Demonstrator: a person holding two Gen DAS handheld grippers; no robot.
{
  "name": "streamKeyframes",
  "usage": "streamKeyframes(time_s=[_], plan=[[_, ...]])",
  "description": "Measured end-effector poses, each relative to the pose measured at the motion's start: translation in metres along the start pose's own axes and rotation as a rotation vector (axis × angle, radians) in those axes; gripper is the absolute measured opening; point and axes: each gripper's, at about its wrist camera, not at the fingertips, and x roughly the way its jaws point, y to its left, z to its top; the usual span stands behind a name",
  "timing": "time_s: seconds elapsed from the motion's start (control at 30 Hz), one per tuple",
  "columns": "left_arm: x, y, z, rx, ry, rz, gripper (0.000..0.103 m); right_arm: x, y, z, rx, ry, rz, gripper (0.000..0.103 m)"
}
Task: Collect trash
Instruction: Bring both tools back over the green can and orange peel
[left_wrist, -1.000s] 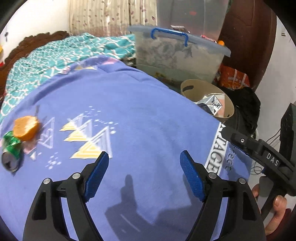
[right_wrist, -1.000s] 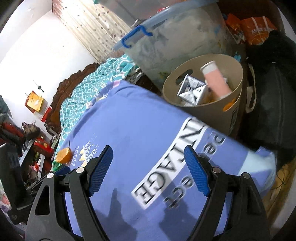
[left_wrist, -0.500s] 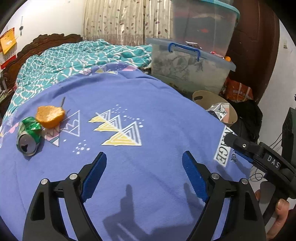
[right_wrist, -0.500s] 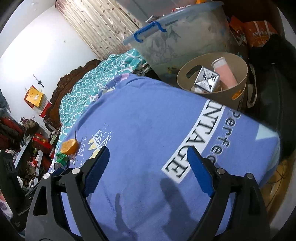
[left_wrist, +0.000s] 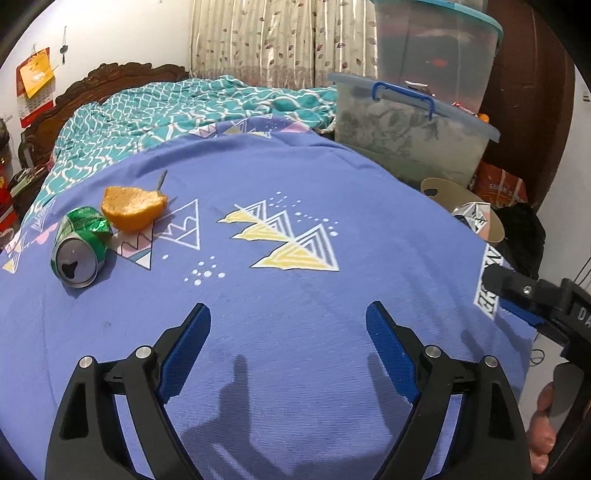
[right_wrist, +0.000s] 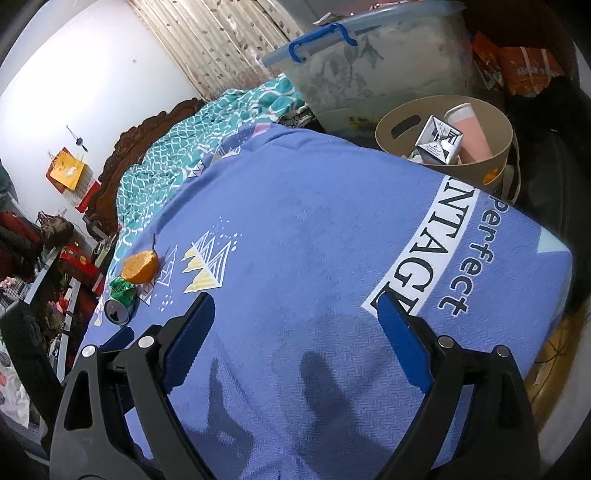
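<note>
Left wrist view, nearest first: your left gripper (left_wrist: 288, 332) hangs over the blue bedspread (left_wrist: 295, 177) with its fingers wide apart and nothing between them; they have just been opening a touch. The right gripper (right_wrist: 295, 325) is also spread and empty, its jaws having just been opening too, and it sits just beside the left at the bed's edge.

Further out on the left lie the crushed green can (left_wrist: 81, 245) on its side and the orange peel (left_wrist: 133, 206), touching or nearly so. Beyond the bed's right edge stands the tan bin (right_wrist: 443, 110), already holding a silver carton (right_wrist: 439, 140) and a pink cup (right_wrist: 469, 129).

The risks, as I judge them: the can could roll away on the soft cover if you nudge it with one finger first. Closing low may snag the fabric. Going for the can could also drag the peel along, since they sit so close.
</note>
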Motion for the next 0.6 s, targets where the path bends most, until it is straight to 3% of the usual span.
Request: streamKeyframes(time_s=[0.6], plan=[[0.0023,0.0084,-0.0029,-0.017,0.002,-0.018,0.086,0.0087,0.0019,-0.0014,0.013,0.020,-0.018,0.091]])
